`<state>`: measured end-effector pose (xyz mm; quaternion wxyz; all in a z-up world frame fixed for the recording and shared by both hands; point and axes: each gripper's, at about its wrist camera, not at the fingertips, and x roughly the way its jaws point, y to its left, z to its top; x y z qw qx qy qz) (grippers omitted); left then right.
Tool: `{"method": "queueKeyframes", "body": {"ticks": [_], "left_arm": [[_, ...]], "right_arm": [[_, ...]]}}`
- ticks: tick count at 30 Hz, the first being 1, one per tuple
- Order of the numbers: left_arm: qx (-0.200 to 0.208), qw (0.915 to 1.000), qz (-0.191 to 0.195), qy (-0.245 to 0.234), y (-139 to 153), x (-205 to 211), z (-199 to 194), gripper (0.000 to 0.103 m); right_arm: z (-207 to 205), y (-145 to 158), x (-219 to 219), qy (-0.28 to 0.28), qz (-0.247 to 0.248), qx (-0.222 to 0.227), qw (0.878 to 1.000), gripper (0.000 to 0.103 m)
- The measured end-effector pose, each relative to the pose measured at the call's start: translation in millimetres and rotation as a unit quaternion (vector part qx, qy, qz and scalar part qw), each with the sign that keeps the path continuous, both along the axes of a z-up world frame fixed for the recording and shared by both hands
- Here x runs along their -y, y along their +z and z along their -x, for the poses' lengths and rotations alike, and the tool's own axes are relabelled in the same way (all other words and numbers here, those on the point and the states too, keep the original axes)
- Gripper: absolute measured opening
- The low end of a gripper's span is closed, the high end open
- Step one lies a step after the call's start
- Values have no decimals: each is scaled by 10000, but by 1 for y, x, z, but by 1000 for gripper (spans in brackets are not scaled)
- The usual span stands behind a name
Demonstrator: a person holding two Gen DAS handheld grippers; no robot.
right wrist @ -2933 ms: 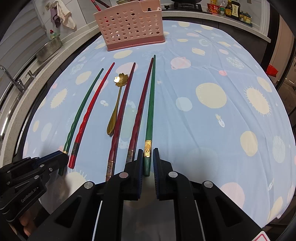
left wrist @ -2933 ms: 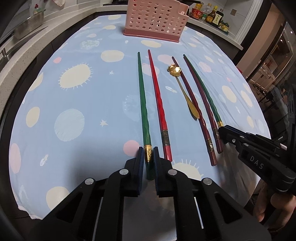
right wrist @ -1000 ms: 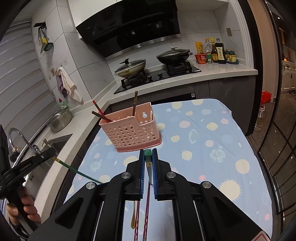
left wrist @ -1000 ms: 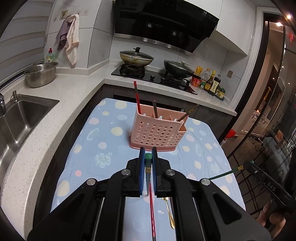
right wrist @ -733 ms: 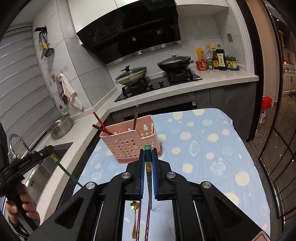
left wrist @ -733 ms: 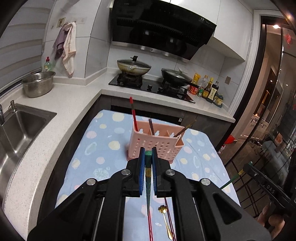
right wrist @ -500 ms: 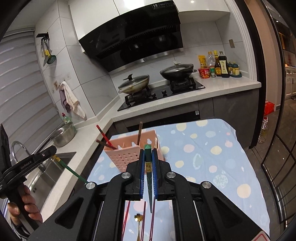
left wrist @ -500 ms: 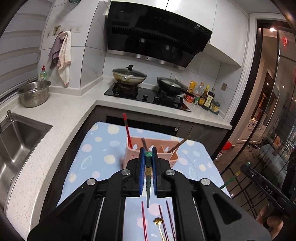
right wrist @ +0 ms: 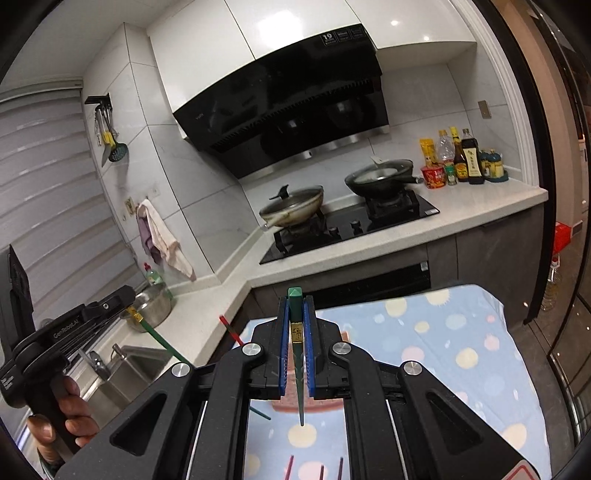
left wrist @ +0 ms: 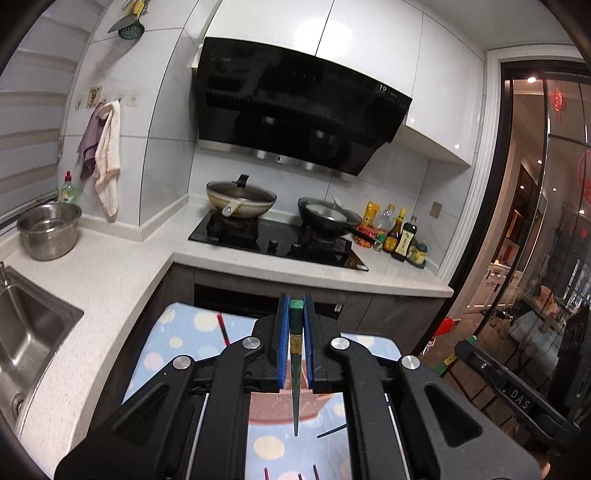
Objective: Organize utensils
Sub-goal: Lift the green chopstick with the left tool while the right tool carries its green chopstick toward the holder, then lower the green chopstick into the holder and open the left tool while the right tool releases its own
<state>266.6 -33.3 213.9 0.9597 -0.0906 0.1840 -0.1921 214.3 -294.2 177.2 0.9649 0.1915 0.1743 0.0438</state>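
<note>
Both the left gripper (left wrist: 294, 343) and the right gripper (right wrist: 295, 343) are raised high, jaws closed, each pinching a green chopstick (left wrist: 296, 369) pointing down.

Bright, even indoor light, glare on glossy white cabinets (left wrist: 369, 33), strong fisheye bending, black vignetted corners.

Green chopstick (right wrist: 296, 334) in R gripper (right wrist: 296, 354), upright

I read "DAS" on the right gripper (left wrist: 517, 395), "GenRobot.AI" on the left gripper (right wrist: 70, 328), "19" on the range hood (left wrist: 382, 88).
</note>
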Motion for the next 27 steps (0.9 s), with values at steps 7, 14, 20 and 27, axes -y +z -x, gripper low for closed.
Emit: {"method": "queueKeyframes", "body": {"ticks": [7, 14, 20, 27], "left_arm": [[237, 9997, -70, 1, 15, 15, -34, 7], [146, 9997, -215, 10, 0, 29, -67, 7], [-99, 9994, -329, 20, -26, 33, -87, 7], [-315, 9990, -327, 60, -45, 31, -101, 7]], "right_arm": [[-39, 18, -7, 55, 42, 240, 9997, 7], [-77, 14, -9, 40, 47, 163, 9998, 7], [-103, -10, -6, 79, -38, -191, 9998, 7], [-116, -37, -8, 70, 15, -518, 9986, 7]]}}
